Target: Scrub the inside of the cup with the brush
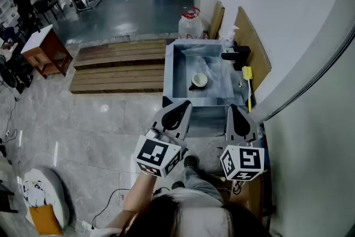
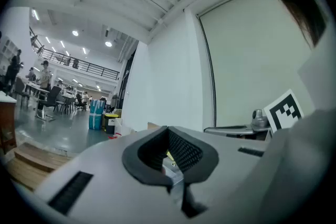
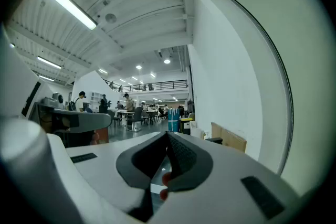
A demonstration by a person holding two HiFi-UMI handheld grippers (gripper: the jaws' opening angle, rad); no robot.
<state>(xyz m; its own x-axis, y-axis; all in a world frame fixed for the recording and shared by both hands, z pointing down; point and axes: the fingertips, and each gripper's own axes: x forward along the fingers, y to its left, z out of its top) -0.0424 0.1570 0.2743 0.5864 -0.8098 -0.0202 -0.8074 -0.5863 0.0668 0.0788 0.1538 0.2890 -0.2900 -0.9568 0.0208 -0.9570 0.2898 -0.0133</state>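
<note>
While both tools are held level in front of the sink [image 1: 169, 72], neither one has anything in it. The left tool [image 1: 178, 108] has its jaws pressed together, and the left gripper view [image 2: 168, 150] shows just the black pads meeting, with nothing pinched between them. Same deal for the right tool [image 1: 237, 112]: jaws pressed together and empty, which is clear in the right gripper view [image 3: 167, 150] too. They sit side by side just short of the sink's near edge, each with its marker cube facing the head camera.

The cup [image 1: 198, 81] stands upright on the sink floor, roughly in the middle, mouth up and dark handle sticking out to the left. It's well apart from both tools.

The brush [image 1: 247, 79] lies along the right rim of the sink, yellow head at the far end, thin handle running back toward the right tool, not touching it. A black tap [image 1: 236, 55] hangs over the far right corner, with a small pump bottle [image 1: 229, 37] just behind it and a big clear jug [image 1: 190, 24] beyond the sink's back edge. Wooden pallets [image 1: 119, 66] lie on the floor to the left.
</note>
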